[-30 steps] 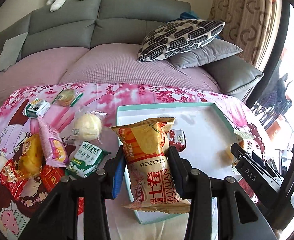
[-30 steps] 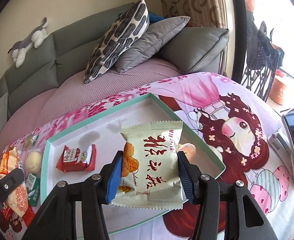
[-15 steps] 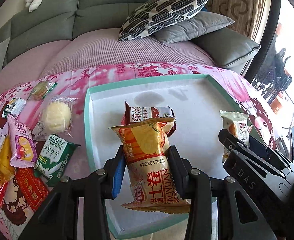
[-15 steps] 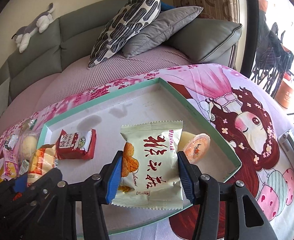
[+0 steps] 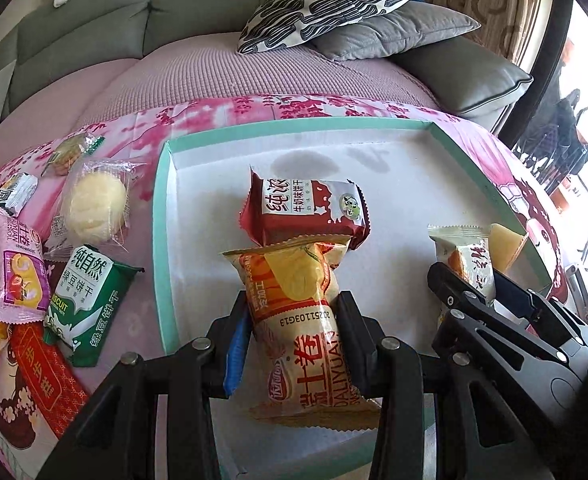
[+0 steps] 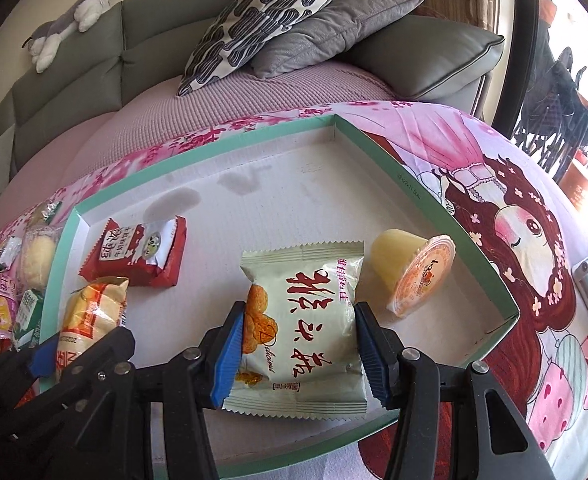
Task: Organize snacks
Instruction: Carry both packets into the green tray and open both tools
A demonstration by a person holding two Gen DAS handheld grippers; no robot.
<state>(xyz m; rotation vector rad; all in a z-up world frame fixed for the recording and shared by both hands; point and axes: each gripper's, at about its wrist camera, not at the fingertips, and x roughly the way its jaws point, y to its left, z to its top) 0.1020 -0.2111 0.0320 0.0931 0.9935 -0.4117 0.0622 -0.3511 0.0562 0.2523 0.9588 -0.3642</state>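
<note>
Hanging over the mint-rimmed white tray (image 6: 445,216), both grippers carry a snack apiece, and the coming move, as I judge it, turns on how each packet lies against the free floor beneath it; the left gripper (image 5: 294,344) is clamped on an orange-and-yellow egg-roll packet (image 5: 297,320), whose long axis runs straight out along the fingers, so its far seal reaches nearly to the dark red milk-biscuit packet (image 5: 305,212) lying crosswise on the tray just beyond; whether the two touch I cannot tell; the right gripper (image 6: 297,352) is clamped on a pale rice-cracker packet (image 6: 305,332) with red characters, squarish, its sides pinched between the blue pads (image 6: 230,344), and just beside its far right corner lies a jelly cup (image 6: 417,272) tipped on its side, orange lid toward the camera; between the red biscuit packet and the jelly cup the tray floor is bare, and each held packet sits over the near half of it; the left hand is the nearer to the red packet, the right to the cup; setting either down probably wants a release short of its neighbour; the remaining snacks, a green mung-bean biscuit packet (image 5: 90,296) and a wrapped pale bun (image 5: 94,208) among them, wait on the pink cloth (image 5: 142,136) left of the tray.
</note>
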